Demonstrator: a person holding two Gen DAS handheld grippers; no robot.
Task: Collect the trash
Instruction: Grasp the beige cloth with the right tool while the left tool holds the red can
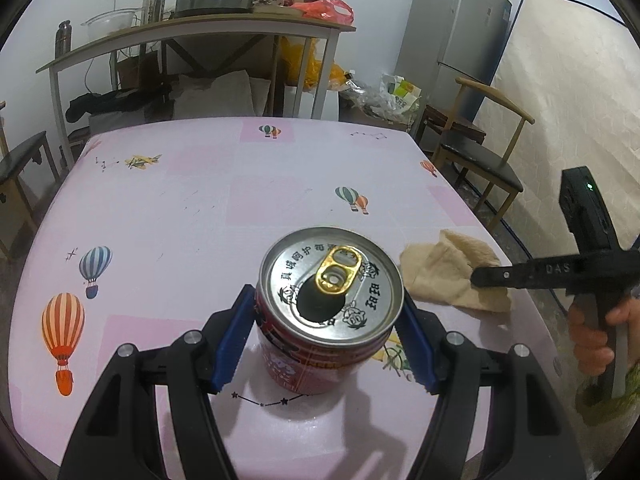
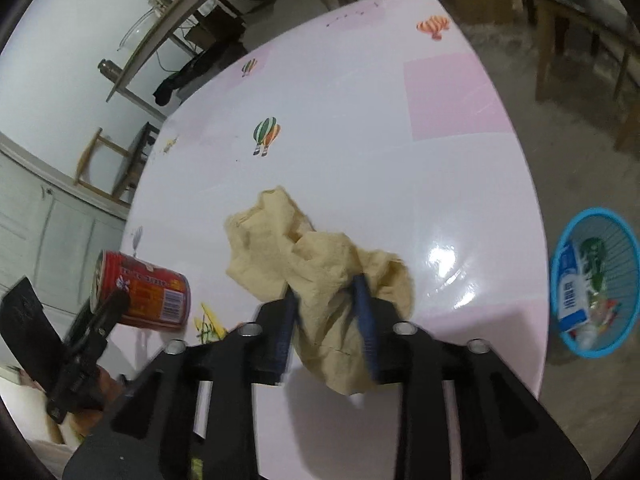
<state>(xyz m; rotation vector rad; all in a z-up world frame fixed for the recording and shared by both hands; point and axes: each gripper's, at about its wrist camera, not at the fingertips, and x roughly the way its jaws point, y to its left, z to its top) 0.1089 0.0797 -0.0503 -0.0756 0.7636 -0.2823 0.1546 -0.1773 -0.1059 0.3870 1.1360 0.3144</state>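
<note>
A red drink can with an opened silver top and gold tab sits between the blue pads of my left gripper, which is shut on its sides. It also shows in the right wrist view, held off the table. My right gripper is shut on a crumpled tan cloth that lies on the pink table. In the left wrist view the cloth lies at the table's right edge with the right gripper on it.
A blue basket with trash in it stands on the floor right of the table. Chairs stand at the far right and left. A cluttered side table and a fridge stand behind.
</note>
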